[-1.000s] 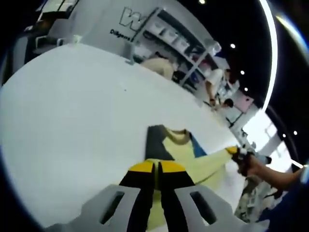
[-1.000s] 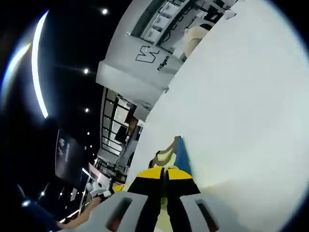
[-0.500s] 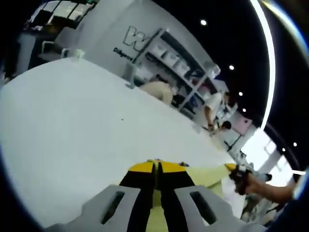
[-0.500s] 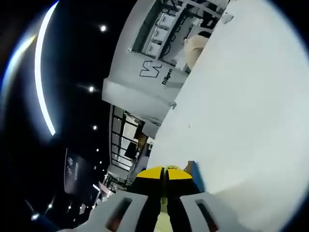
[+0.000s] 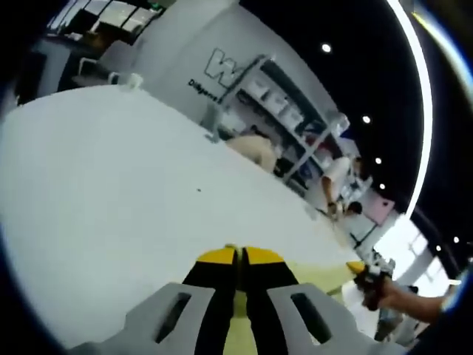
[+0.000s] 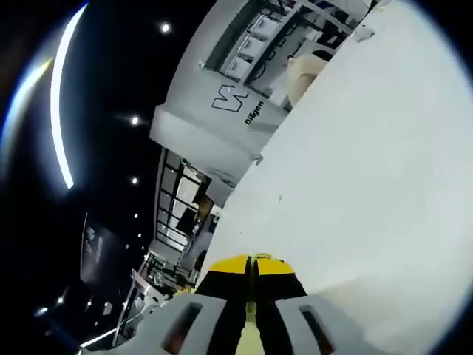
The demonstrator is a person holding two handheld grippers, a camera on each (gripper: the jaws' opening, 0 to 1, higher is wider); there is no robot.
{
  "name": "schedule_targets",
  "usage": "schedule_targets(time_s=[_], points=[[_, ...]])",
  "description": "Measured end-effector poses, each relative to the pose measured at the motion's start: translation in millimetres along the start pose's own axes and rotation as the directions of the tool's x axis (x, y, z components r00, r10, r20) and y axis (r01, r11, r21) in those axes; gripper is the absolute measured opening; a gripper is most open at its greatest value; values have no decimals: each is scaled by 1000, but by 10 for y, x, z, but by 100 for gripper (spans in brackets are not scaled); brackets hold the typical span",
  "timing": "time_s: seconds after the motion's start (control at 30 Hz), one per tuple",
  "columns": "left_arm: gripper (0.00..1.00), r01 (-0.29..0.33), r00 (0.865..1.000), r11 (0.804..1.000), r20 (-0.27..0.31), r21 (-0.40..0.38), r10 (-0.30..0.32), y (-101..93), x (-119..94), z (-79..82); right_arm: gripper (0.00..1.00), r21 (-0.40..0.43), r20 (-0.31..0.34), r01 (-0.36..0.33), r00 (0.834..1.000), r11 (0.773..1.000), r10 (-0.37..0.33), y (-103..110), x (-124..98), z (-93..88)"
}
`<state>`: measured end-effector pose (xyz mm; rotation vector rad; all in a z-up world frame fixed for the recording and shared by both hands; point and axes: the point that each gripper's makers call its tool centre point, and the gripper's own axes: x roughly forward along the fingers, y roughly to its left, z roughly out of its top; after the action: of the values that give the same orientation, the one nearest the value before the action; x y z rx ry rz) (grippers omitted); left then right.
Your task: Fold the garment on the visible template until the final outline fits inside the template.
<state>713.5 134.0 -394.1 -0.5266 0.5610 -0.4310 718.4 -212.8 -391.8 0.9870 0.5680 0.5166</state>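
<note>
My left gripper point(image 5: 239, 256) has its yellow-tipped jaws pressed together on a pale yellow garment point(image 5: 319, 271), whose cloth shows under and to the right of them. The cloth stretches in a taut band across to my right gripper point(image 5: 362, 268), held by a person's hand point(image 5: 390, 297) at the lower right of the left gripper view. In the right gripper view, my right gripper point(image 6: 251, 260) is likewise shut, with a thin strip of the yellow garment point(image 6: 249, 337) showing between its jaws. Most of the garment is hidden behind the jaws.
A broad white table point(image 5: 111, 192) spreads ahead of both grippers, and its far edge point(image 6: 244, 174) is near a white wall with lettering point(image 5: 222, 70). Shelving point(image 5: 295, 118) and a person point(image 5: 336, 181) stand beyond the table.
Both views have tilted up over the table. The garment's collar, blue panel and dark patch have dropped out of sight behind the jaws. Both grippers stay shut on the cloth.
</note>
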Motion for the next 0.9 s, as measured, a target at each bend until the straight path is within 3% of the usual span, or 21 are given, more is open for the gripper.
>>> schedule_targets(time_s=[0.07, 0.13, 0.3, 0.4, 0.53, 0.7, 0.8, 0.9], points=[[0, 12, 996, 998, 84, -63, -7, -59, 33, 174, 0, 54, 54, -40, 998, 998, 37, 73, 43, 135], [0, -1, 994, 1000, 114, -27, 4, -91, 74, 258, 0, 74, 83, -70, 995, 995, 64, 130, 71, 231], [0, 5, 980, 998, 197, -70, 9, -10, 259, 472, 0, -5, 78, -58, 995, 998, 59, 224, 248, 407], [0, -20, 983, 995, 180, -101, 38, 128, 362, 399, 0, -52, 47, -16, 999, 999, 18, 118, 349, 355], [0, -49, 984, 991, 164, -127, 70, 319, 535, 280, 0, -25, 43, 31, 999, 999, -30, -188, 455, 315], [0, -36, 979, 991, 192, -131, 61, 378, 665, 281, 0, -6, 58, 39, 998, 999, -39, -360, 535, 366], [0, -23, 975, 992, 217, -126, 50, 432, 758, 374, 0, -5, 72, 40, 997, 999, -40, -388, 616, 426], [0, -32, 971, 988, 230, -149, 66, 450, 790, 330, 0, -3, 77, 61, 995, 998, -61, -504, 703, 426]])
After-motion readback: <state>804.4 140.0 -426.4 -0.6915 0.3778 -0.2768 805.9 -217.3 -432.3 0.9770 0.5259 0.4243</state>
